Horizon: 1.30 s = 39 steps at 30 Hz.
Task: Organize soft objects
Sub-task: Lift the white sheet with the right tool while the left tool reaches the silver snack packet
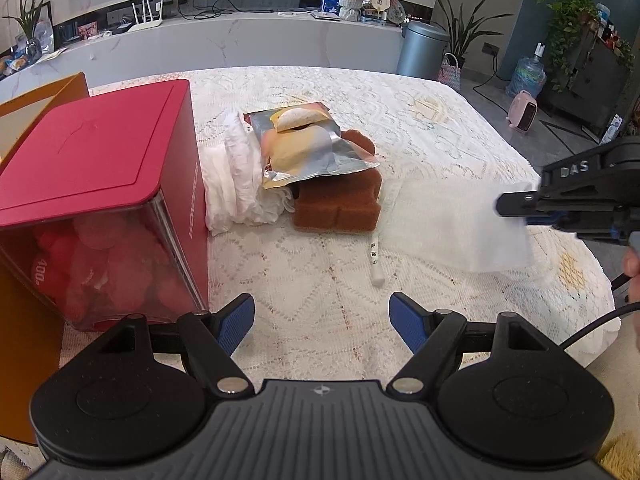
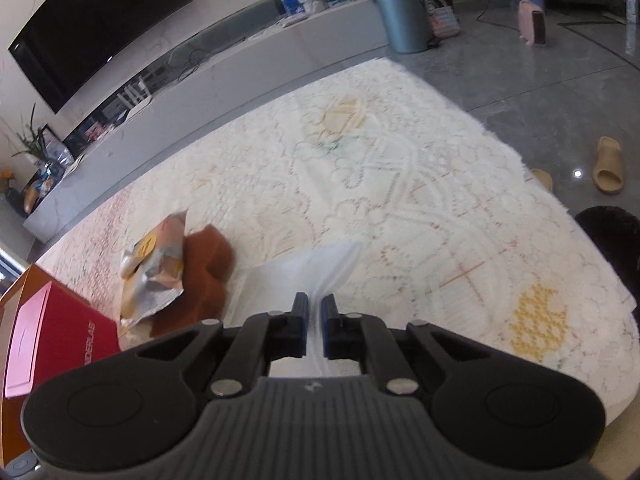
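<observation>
The right claw (image 2: 315,322) is pressed together on the edge of a white cloth (image 1: 452,220), pinching a thin fold between its pads, and the cloth hangs from it in a raised ridge while its far part lies on the lace-covered desk (image 1: 320,264). Taking the red box (image 1: 96,184) as landmark, the cloth lies well to the right of it, beyond the brown sponge (image 1: 340,200). The sponge sits near the box's right side, with a foil snack bag (image 1: 304,148) lying on top of it and a bundle of white fabric (image 1: 236,176) wedged between sponge and box, touching the box wall. The left claw (image 1: 322,322) hovers spread and empty just in front of the box's clear end, through which pinkish soft things show. The step in hand looks like the pick-up of the cloth, the grasp just made and the lift begun. The next move probably calls for carrying it clear of the desk toward the box, or bringing the left claw to a free corner for folding; which is meant cannot be told. The thin pinch may slip if the cloth drags on the lace.
</observation>
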Available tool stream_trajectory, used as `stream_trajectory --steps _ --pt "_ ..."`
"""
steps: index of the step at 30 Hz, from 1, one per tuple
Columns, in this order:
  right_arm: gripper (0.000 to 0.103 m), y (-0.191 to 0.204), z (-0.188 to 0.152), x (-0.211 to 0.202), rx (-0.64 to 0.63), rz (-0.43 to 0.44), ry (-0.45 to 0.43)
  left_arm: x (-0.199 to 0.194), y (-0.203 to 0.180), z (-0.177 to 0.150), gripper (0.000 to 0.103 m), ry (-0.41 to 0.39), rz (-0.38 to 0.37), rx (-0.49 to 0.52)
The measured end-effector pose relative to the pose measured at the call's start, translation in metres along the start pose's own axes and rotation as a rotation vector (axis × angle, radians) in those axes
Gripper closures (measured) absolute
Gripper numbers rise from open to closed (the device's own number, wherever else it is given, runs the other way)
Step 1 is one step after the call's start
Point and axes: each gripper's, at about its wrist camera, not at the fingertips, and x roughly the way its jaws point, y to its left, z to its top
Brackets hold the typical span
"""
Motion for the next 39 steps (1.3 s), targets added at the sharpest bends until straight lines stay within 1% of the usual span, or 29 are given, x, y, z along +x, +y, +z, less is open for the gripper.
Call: stream_trajectory --steps 1,2,3,4,5,7,9,12,14,16,17,18,20,22,24,25,28,29,30,31,32,33,34,37,39 --pt "0.091 -0.002 -0.002 0.003 0.025 0.036 0.011 0.001 0.0 0.0 0.013 0.002 0.001 0.001" --pt "0.084 -0.004 -0.003 0.008 0.057 0.082 0.027 0.001 0.0 -0.001 0.013 0.009 -0.003 0.004" --pt "0.067 -0.005 -0.003 0.013 0.088 0.134 0.048 0.001 -0.001 -0.003 0.013 0.017 -0.015 0.012" --pt "0.061 -0.004 -0.004 0.019 0.106 0.19 0.068 0.0 -0.001 -0.004 0.013 0.02 -0.031 0.02" --pt "0.06 -0.003 -0.004 0.024 0.115 0.227 0.084 -0.001 0.0 -0.005 0.013 0.017 -0.045 0.022" --pt "0.06 0.0 -0.004 0.034 0.132 0.255 0.108 -0.003 0.0 -0.006 0.013 0.01 -0.056 0.017" --pt "0.06 0.004 -0.004 0.043 0.139 0.235 0.129 -0.004 0.0 -0.005 0.013 0.002 -0.047 0.015" --pt "0.059 0.005 -0.004 0.053 0.131 0.127 0.141 -0.003 0.001 -0.005 0.013 -0.003 -0.028 0.018" --pt "0.059 -0.001 -0.004 0.054 0.168 0.115 0.141 -0.002 0.004 -0.005 0.013 0.0 -0.021 0.012" --pt "0.058 -0.006 -0.002 0.05 0.197 0.1 0.124 0.0 0.006 -0.005 0.013 0.007 -0.022 -0.001" --pt "0.056 -0.009 -0.001 0.046 0.202 0.089 0.107 0.0 0.008 -0.005 0.013 0.008 -0.023 -0.005" --pt "0.051 -0.01 0.0 0.042 0.205 0.079 0.089 0.0 0.009 -0.005 0.013 0.007 -0.025 -0.007" --pt "0.044 -0.015 0.002 0.034 0.212 0.056 0.051 0.001 0.01 -0.006 0.013 0.008 -0.026 -0.007" --pt "0.043 -0.018 0.002 0.035 0.213 0.01 0.054 0.001 0.01 -0.006 0.013 0.01 -0.028 -0.009" --pt "0.049 -0.018 0.0 0.043 0.188 -0.03 0.091 0.001 0.01 -0.006 0.013 0.015 -0.033 -0.011" --pt "0.05 -0.015 -0.001 0.043 0.16 -0.041 0.083 0.001 0.009 -0.005 0.013 0.016 -0.037 -0.013" --pt "0.052 -0.006 -0.001 0.048 0.121 -0.021 0.101 0.0 0.009 -0.006 0.013 0.016 -0.044 -0.016" --pt "0.06 -0.004 -0.002 0.05 0.109 -0.006 0.108 0.0 0.009 -0.006 0.013 0.016 -0.042 -0.017" --pt "0.073 -0.001 -0.002 0.052 0.091 0.003 0.115 0.0 0.009 -0.005 0.013 0.016 -0.039 -0.02" --pt "0.081 0.004 -0.003 0.052 0.06 -0.008 0.112 0.001 0.009 -0.005 0.013 0.017 -0.034 -0.022" --pt "0.094 0.008 -0.004 0.051 0.022 -0.03 0.103 0.0 0.009 -0.004 0.013 0.016 -0.021 -0.02" --pt "0.098 0.01 -0.004 0.049 -0.008 -0.042 0.088 -0.001 0.007 -0.003 0.013 0.011 -0.004 -0.013" --pt "0.098 0.011 -0.004 0.046 -0.023 -0.036 0.071 -0.002 0.006 -0.002 0.013 0.0 0.013 0.0" --pt "0.099 0.007 -0.002 0.036 -0.009 -0.011 0.032 -0.007 0.001 0.002 0.013 -0.031 0.057 0.04" --pt "0.099 0.009 0.0 0.026 -0.016 -0.031 0.002 -0.009 -0.002 0.005 0.013 -0.044 0.076 0.047"
